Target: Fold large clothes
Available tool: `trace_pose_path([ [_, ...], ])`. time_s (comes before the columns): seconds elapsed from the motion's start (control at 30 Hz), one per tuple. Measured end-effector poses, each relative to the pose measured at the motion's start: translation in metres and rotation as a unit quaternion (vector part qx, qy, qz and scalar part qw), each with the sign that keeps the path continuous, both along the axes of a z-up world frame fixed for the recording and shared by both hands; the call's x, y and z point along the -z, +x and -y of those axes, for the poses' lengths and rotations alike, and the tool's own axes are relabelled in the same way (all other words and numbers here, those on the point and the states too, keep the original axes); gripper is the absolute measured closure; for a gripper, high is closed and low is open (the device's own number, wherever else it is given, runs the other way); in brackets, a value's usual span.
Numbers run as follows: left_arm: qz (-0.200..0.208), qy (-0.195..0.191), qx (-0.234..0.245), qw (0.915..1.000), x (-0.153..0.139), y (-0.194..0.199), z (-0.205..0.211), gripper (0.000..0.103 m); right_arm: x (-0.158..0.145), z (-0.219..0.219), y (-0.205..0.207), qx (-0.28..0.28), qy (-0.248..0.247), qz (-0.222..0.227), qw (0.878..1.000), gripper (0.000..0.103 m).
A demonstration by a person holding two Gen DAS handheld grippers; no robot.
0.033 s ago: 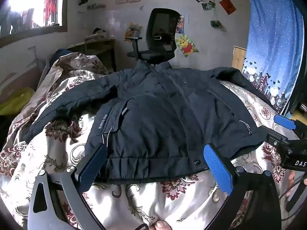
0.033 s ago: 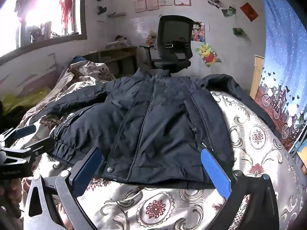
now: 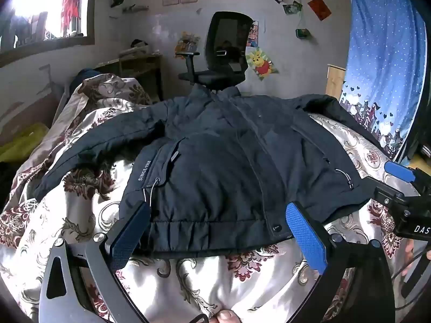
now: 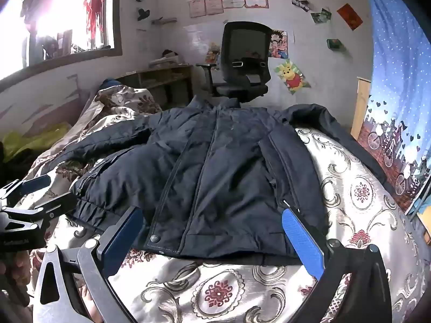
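Observation:
A dark navy padded jacket (image 3: 215,161) (image 4: 215,161) lies front up on the floral bedspread (image 3: 188,282). Its collar is at the far end, its hem is near me, and its sleeves are spread to both sides. My left gripper (image 3: 217,207) hovers open over the hem's left half, with nothing between its blue pads. Over the hem's right half my right gripper (image 4: 212,211) is also open and empty. Each gripper shows in the other's view: the right gripper (image 3: 398,185) at the right edge, the left gripper (image 4: 40,193) at the left edge.
A black office chair (image 4: 242,62) stands past the bed's far end, beside a wooden desk (image 4: 161,80). A blue curtain (image 3: 385,53) hangs on the right. On the left are a window (image 4: 67,21) and a yellow-green cloth (image 3: 21,145).

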State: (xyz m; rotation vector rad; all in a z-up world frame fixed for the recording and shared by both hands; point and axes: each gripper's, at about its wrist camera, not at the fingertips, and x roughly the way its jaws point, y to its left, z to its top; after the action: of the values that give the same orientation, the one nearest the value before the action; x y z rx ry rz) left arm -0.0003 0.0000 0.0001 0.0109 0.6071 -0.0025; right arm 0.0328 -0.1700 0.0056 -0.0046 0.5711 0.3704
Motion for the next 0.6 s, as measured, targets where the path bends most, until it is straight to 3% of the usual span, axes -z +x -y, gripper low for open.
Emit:
trace_pose_path([
  [0.6,-0.002,0.002,0.0,1.0,0.0,0.0002,0.0001,0.004,0.0009,-0.0002,0.0003,0.0,0.0,-0.004,1.0,0.0],
])
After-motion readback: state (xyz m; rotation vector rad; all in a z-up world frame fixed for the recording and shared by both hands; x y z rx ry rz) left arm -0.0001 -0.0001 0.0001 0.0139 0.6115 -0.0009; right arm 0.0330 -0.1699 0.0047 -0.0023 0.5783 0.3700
